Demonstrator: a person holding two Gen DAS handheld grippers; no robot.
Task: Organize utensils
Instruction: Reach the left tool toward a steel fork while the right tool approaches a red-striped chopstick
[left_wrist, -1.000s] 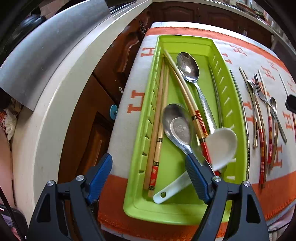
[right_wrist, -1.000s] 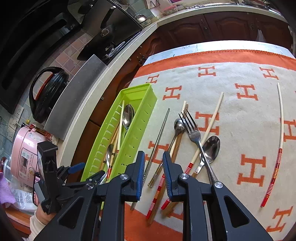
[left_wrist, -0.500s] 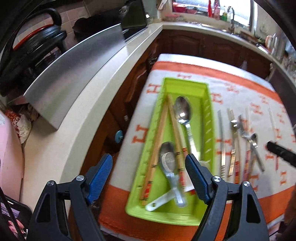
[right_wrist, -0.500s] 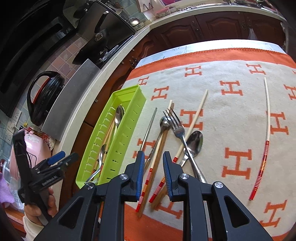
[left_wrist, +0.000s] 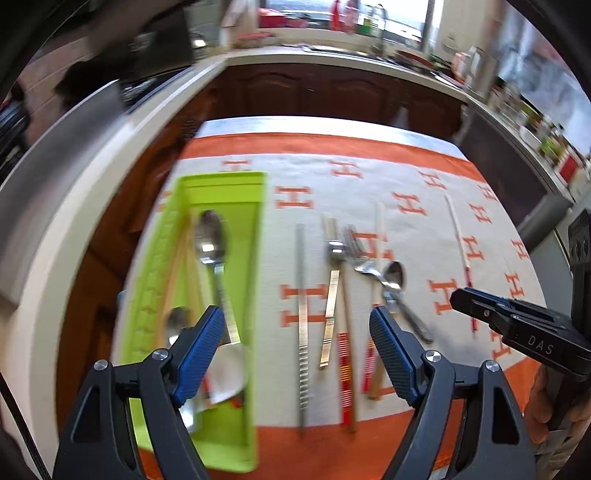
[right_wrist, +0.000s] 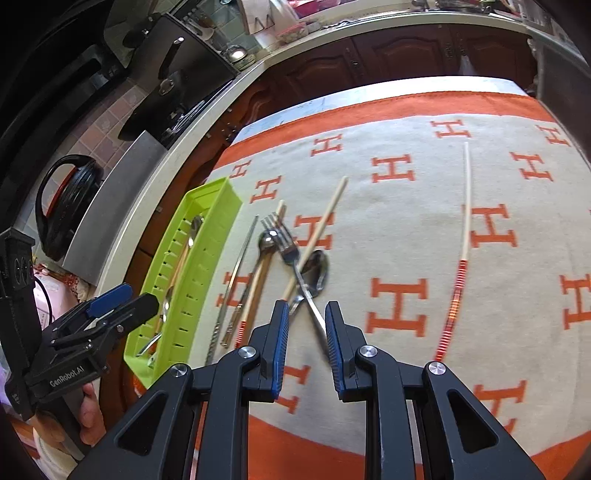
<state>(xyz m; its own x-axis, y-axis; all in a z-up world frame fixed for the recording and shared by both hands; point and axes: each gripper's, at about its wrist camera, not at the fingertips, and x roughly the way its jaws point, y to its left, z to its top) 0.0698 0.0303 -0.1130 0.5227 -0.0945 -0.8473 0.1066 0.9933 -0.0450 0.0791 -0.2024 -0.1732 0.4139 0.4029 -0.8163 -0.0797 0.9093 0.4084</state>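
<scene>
The left gripper (left_wrist: 297, 343) is wide open and empty. The right gripper (right_wrist: 303, 334) is narrowly open and holds nothing. Beyond lie a fork (right_wrist: 291, 254), spoons and chopsticks on the cloth (right_wrist: 406, 229), beside the green tray (right_wrist: 192, 280).

bright daylight, heavy fisheye warp
your left view smears with motion blur; window (left_wrist: 373, 22) glare behind; right view sharper

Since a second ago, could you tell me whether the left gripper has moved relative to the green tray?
Yes. The left gripper has pulled back and swung right: the green tray, earlier centred between its fingers, now sits under its left finger.
</scene>
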